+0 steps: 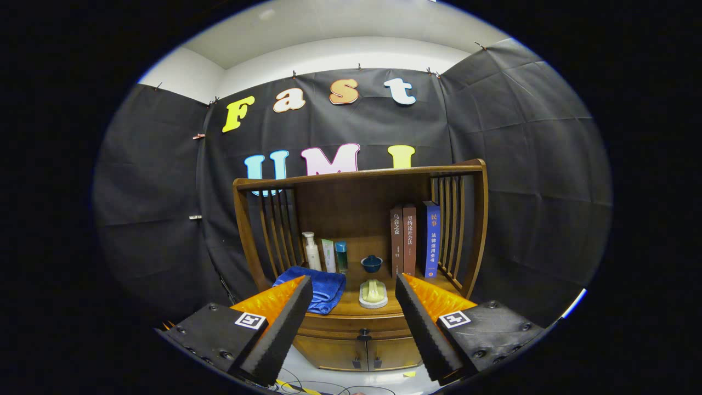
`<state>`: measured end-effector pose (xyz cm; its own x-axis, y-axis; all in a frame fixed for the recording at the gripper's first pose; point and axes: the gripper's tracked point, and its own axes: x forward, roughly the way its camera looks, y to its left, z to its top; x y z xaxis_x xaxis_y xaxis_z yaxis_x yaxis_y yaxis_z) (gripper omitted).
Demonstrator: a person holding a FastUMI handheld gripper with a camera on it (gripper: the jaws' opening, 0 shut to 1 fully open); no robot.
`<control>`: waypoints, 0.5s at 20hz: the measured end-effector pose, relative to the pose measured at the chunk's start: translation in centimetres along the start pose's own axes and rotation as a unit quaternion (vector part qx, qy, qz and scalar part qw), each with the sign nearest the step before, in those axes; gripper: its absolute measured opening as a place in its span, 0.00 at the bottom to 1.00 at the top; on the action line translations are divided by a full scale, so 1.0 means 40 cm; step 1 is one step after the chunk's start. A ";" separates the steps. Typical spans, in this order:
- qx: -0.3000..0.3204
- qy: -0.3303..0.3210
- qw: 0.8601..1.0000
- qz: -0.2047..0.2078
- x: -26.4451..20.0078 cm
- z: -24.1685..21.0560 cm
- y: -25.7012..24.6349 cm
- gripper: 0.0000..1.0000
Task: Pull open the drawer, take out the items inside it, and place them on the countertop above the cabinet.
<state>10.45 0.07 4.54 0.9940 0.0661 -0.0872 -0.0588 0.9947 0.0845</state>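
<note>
Wooden drawer (359, 325) shut under the cabinet's countertop (351, 308), ahead of parted fingers (288, 318).

One gripper (354, 312) holds its two fingers (285, 323) wide apart with nothing between them, and beyond them stands one wooden cabinet (477, 230) with one drawer (351, 325) bearing one dark knob (363, 332) and two small doors (356, 354) below it. On the bench (351, 308) there are three upright books (414, 240), two brown and one blue, three bottles (326, 253), one folded blue towel (323, 288), one small dark blue bowl (371, 263) and one pale soap dish (373, 293). The cabinet has two side panels of thin wooden bars (277, 230), one on each side.
</note>
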 end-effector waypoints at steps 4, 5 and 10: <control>0.002 0.002 1.000 0.000 -0.002 -0.001 -0.003 0.98; 0.003 0.002 1.000 0.000 -0.001 -0.003 -0.003 0.98; 0.006 0.001 1.000 -0.001 -0.003 0.002 -0.008 0.98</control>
<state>10.34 -0.28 4.61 0.9940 0.0643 -0.0891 -0.0557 0.9938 0.0961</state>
